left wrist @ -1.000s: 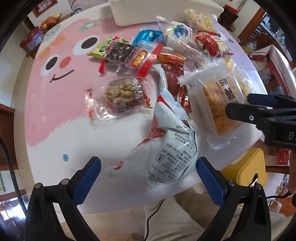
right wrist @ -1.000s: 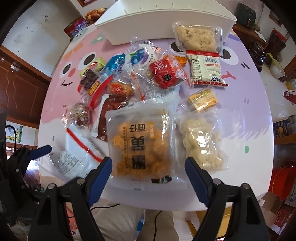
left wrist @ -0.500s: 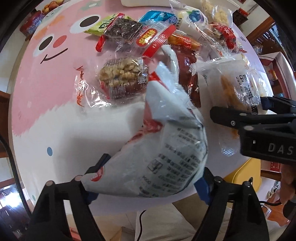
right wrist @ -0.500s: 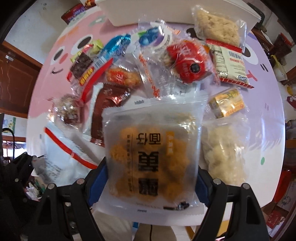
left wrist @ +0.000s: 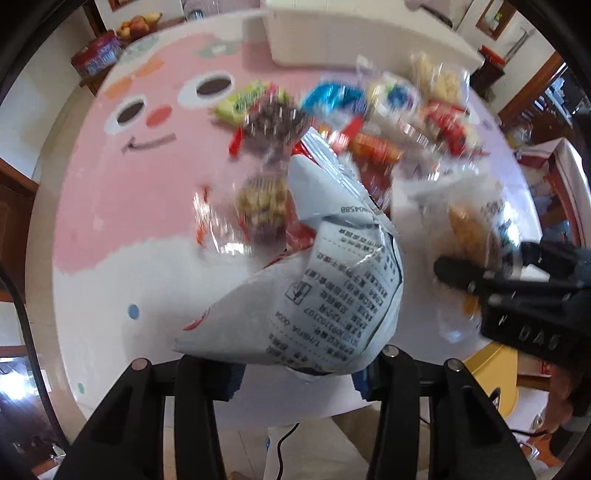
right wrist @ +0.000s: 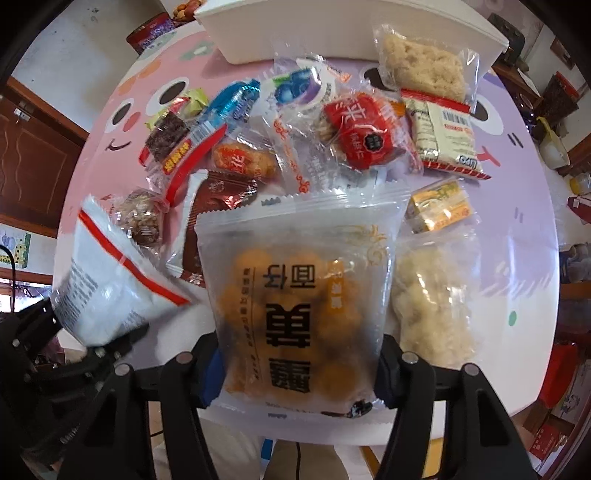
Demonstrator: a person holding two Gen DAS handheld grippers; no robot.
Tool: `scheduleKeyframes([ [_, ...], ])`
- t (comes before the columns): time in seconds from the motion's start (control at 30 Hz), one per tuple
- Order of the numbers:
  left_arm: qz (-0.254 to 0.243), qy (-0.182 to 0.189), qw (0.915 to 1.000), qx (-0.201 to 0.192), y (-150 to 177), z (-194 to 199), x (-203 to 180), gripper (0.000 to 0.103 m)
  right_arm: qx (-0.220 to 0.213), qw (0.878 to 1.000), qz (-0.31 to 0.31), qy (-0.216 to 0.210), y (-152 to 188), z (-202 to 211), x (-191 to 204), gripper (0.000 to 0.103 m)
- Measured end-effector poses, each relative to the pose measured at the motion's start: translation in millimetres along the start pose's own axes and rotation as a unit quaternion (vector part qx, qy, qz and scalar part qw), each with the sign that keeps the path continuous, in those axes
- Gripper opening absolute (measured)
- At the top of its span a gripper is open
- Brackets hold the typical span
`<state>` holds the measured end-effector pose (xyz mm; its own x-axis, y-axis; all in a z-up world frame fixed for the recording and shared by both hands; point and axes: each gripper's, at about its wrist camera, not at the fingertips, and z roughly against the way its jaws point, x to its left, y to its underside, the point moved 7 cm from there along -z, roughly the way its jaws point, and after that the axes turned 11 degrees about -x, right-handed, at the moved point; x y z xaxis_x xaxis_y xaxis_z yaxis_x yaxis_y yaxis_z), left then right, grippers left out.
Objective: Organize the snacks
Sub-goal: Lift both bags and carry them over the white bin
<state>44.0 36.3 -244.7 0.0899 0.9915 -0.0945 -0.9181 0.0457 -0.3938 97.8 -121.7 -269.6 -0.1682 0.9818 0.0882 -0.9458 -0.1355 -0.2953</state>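
My left gripper [left wrist: 295, 373] is shut on a white snack bag with black print and a red stripe [left wrist: 325, 288], held up off the table; the bag also shows in the right wrist view [right wrist: 107, 288]. My right gripper [right wrist: 295, 373] is shut on a frosted bag of orange fried balls [right wrist: 299, 295], lifted; it shows blurred at the right of the left wrist view [left wrist: 469, 225]. Several small snack packets [right wrist: 358, 129] lie in a heap on the round table [right wrist: 517, 206]. A white bin [right wrist: 332, 33] stands at the table's far side.
A pale puffed-snack bag [right wrist: 432, 302] and a yellow packet [right wrist: 439, 210] lie right of my right gripper. A nut-bar packet [left wrist: 262, 206] lies beyond the white bag. A red tin [left wrist: 98, 57] and a fruit bowl [left wrist: 136, 24] stand beyond the table at the far left.
Both grippers closed on their bags and lifted them off the table. The left view is now motion-blurred as it rises.
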Motion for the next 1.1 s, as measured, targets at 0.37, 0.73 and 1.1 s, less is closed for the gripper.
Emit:
scheduleKeyframes([
  [0.37,-0.018,-0.007,0.9936,-0.112,-71.6,90.9,-41.5,0.044,-0.083,0.996,0.006,-0.023,-29.1,100.4,-3.8,0.063],
  [0.73,-0.024,-0.035,0.9716,-0.233,-145.8,193.8,-78.5,0.045,-0.224,0.974,0.002,-0.042,-79.1,222.5,-29.9,0.063],
  [1.1,-0.037,-0.055,0.9614,-0.267,-226.8,208.4,-86.6,0.045,-0.285,0.958,0.001,-0.043,-165.4,259.3,-51.6,0.063],
])
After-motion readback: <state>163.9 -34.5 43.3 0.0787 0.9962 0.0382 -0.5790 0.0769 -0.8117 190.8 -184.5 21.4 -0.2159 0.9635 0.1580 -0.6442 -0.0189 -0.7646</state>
